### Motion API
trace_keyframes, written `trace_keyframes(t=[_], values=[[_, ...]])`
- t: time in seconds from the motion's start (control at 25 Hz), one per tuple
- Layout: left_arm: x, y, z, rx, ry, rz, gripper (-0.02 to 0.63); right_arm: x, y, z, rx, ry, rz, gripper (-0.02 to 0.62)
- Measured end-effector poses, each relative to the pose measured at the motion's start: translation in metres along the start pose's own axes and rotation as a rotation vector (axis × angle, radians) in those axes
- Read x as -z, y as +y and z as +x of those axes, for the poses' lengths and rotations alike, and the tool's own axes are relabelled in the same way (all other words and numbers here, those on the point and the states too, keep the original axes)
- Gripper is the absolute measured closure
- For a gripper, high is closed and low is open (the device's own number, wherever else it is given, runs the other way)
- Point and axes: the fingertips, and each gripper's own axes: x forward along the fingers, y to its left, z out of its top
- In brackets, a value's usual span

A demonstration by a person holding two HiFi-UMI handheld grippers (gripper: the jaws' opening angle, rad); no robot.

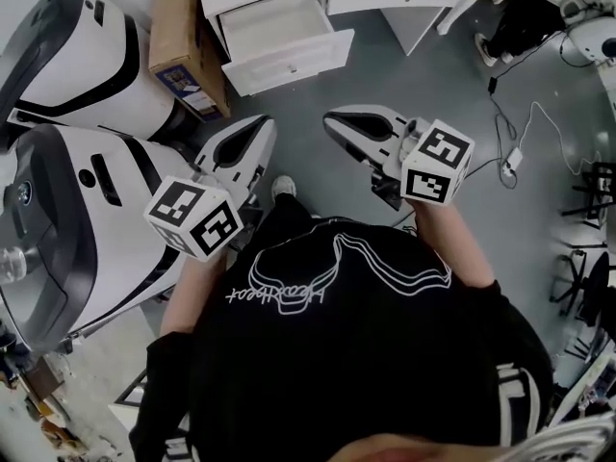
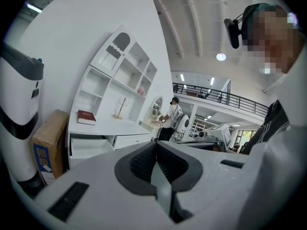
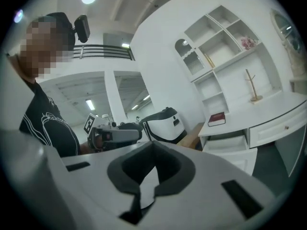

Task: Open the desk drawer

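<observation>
you are holding both grippers level in front of your chest, well apart from the white desk. the left gripper (image 1: 258, 131) and the right gripper (image 1: 337, 121) are each showing jaws pressed fully together, gripping nothing. the desk drawer (image 1: 287, 38) is standing pulled out under the left part of the tabletop (image 2: 108, 127), beside a cardboard box (image 1: 178, 37). the head view's top edge is cutting off the desk's back, and the drawer's knob is showing too small to make out.
</observation>
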Motion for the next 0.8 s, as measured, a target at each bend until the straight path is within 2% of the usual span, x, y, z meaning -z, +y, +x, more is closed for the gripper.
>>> trace_keyframes(t=[0.32, 0.8], values=[[-0.017, -0.038, 0.009, 0.051, 0.003, 0.078, 0.601, -0.019, 0.004, -0.026, 0.049, -0.046, -0.059, 0.591], [-0.016, -0.046, 0.011, 0.068, 0.015, 0.090, 0.601, -0.021, 0.005, -0.030, 0.079, -0.064, -0.059, 0.591]])
